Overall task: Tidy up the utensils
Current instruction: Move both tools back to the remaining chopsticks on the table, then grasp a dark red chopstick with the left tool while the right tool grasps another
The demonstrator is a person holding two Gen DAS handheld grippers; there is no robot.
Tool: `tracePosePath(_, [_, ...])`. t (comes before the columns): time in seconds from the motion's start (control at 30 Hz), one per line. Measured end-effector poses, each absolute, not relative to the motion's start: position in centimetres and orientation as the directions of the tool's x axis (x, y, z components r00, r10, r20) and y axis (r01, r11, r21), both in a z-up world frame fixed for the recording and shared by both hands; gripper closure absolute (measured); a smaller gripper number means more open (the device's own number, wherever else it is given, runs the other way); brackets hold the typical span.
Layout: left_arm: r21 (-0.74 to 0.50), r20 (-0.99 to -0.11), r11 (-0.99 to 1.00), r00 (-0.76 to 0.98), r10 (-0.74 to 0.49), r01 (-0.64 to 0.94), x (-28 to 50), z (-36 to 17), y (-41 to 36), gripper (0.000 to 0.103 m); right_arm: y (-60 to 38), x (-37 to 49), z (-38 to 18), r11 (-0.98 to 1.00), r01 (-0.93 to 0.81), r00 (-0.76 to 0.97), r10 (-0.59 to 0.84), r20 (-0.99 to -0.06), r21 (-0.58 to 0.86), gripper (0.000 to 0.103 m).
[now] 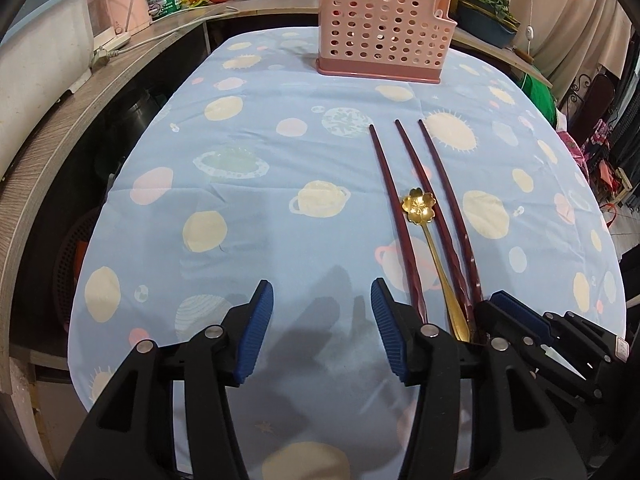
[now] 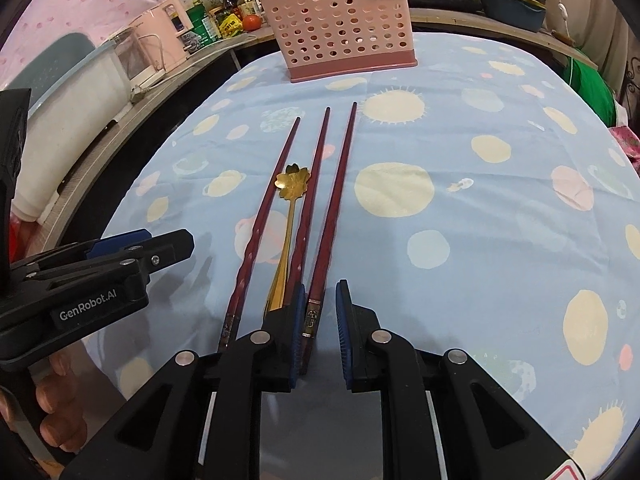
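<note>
My right gripper (image 2: 321, 292) stands narrow. The butt of the right stick (image 2: 338, 200) lies between the pads, close against the left one, with a clear gap to the other pad, so I read it as straddled, not yet clamped. I judge I have set the jaws this narrow so that only this one stick fits in and the middle stick (image 2: 310, 200), just outside my left finger, stays out.

My left gripper (image 1: 320, 292) is about half open over bare cloth (image 1: 240, 220) with nothing between its pads. It sits just beside the right one, to the left of the whole row, probably waiting its turn.

All three sticks run lengthwise straight ahead from the right tool, nearly parallel. Their thick banded butts are at my fingers and their thin tips point away toward the holder (image 2: 340, 28), which stands upright well ahead at the far edge of the table. The left stick (image 2: 264, 216) fans out slightly. The spoon (image 2: 293, 178) lies along the same axis between the left and middle sticks, with its flower bowl away from me and its handle toward the tool, partly hidden by my left finger. Butt-first pickup suits dropping each stick in tip-down.
</note>
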State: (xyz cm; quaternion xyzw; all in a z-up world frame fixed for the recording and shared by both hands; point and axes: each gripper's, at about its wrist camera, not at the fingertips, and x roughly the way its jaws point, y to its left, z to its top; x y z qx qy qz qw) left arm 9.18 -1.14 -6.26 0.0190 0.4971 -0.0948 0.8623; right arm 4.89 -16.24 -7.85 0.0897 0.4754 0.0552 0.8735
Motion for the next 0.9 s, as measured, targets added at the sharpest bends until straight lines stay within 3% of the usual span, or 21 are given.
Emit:
tracePosePath(0.23, [-0.066,-0.865,0.977,0.477,-0.156,0.201,8.6,-6.5,-1.7,0.053,-17.1,4.2,-8.0,0.977,0.009,0.554,0.173,-0.814,0.214,0.097])
tracePosePath(0.6, [-0.071,-0.87,0.964,0.456,-0.185,0.255,7.2,-6.8,-3.2,0.04,-19.0,2.7,-7.9,0.974,0.065,0.563,0.142,-0.814,0.215,0.096])
tracePosePath(0.9, [-0.075,-0.882,0.95,0.425,-0.206,0.303,6.3,-7.5,-4.6,0.04,-19.2,2.4,-7.9,0.973,0.073,0.564,0.141,-0.813,0.219,0.096])
